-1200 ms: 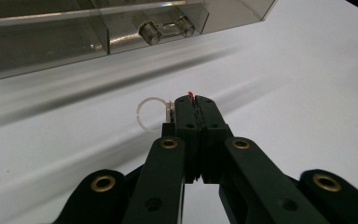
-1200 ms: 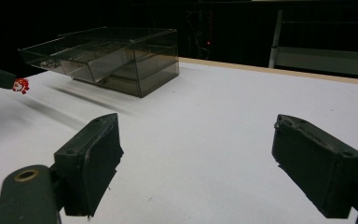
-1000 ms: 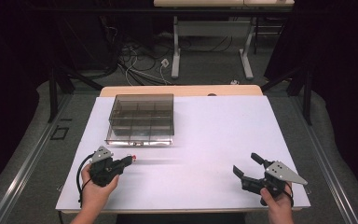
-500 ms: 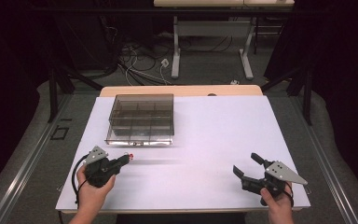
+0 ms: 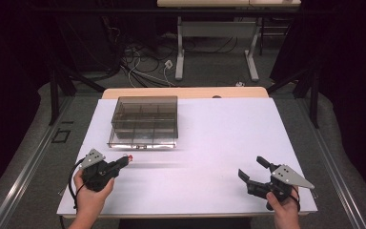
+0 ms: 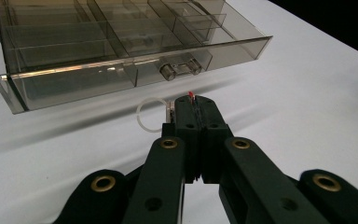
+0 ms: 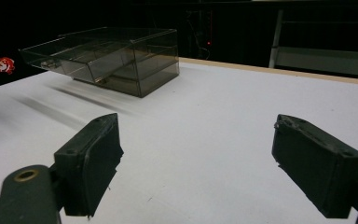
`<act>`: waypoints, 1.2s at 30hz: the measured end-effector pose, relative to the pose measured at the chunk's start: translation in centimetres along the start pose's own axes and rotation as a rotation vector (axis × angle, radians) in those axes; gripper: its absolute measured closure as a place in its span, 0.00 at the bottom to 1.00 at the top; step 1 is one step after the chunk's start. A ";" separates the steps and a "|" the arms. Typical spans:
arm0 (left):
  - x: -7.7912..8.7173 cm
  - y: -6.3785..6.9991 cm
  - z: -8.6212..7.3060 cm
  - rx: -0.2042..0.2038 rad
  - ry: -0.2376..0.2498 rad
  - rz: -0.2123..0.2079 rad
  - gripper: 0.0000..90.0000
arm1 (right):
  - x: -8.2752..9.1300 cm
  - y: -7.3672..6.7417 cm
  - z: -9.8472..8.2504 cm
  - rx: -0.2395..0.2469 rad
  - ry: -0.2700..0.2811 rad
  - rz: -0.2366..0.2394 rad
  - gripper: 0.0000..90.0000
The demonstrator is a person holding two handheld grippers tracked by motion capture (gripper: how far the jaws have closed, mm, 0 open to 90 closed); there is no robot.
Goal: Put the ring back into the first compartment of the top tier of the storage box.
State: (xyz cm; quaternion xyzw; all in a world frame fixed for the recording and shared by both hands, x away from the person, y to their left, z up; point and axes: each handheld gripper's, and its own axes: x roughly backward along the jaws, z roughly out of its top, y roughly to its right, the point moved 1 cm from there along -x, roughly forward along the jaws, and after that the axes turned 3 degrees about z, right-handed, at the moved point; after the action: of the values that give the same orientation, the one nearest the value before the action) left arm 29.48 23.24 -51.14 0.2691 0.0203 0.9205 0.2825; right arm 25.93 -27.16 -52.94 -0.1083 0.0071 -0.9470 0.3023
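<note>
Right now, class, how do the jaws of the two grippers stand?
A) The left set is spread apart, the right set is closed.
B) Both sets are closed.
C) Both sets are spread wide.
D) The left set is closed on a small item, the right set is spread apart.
D: the left gripper has its jaws pressed together on a small red-tipped item, while the right gripper shows bare white table between its jaws.

Low in the frame, the left gripper (image 6: 194,100) pinches a small red-tipped piece (image 6: 191,94) just below the smoky compartment box (image 6: 121,51) filling the top.
</note>
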 end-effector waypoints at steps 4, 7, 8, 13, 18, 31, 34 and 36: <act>0.2 -0.1 0.1 -0.001 0.013 0.002 0.99 | 0.0 0.0 0.0 -0.003 0.000 0.001 0.17; 0.4 -0.1 0.1 -0.001 0.026 0.001 0.99 | 0.0 0.0 0.0 -0.002 0.003 0.004 0.17; 0.4 -0.1 0.1 -0.001 0.026 0.001 0.99 | 0.0 0.0 0.0 -0.002 0.003 0.004 0.17; 0.4 -0.1 0.1 -0.001 0.026 0.001 0.99 | 0.0 0.0 0.0 -0.002 0.003 0.003 0.17; 0.8 -0.3 0.4 -0.016 0.057 0.012 0.99 | 0.0 0.0 0.0 -0.001 0.002 0.002 0.17; 1.2 -0.5 0.9 -0.003 0.094 0.020 0.99 | -0.1 0.0 0.0 0.004 0.002 0.000 0.17; 1.3 -0.6 1.0 0.000 0.103 0.023 0.99 | -0.1 0.0 0.0 0.002 0.003 0.001 0.17; 1.3 -0.7 1.1 0.001 0.107 0.025 0.99 | -0.1 0.0 0.0 0.003 0.002 0.002 0.17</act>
State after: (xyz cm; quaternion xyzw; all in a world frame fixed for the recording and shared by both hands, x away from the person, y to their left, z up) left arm 29.45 24.38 -49.70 0.2201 0.0322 0.9370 0.2694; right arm 26.00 -27.09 -53.00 -0.1067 0.0061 -0.9469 0.3033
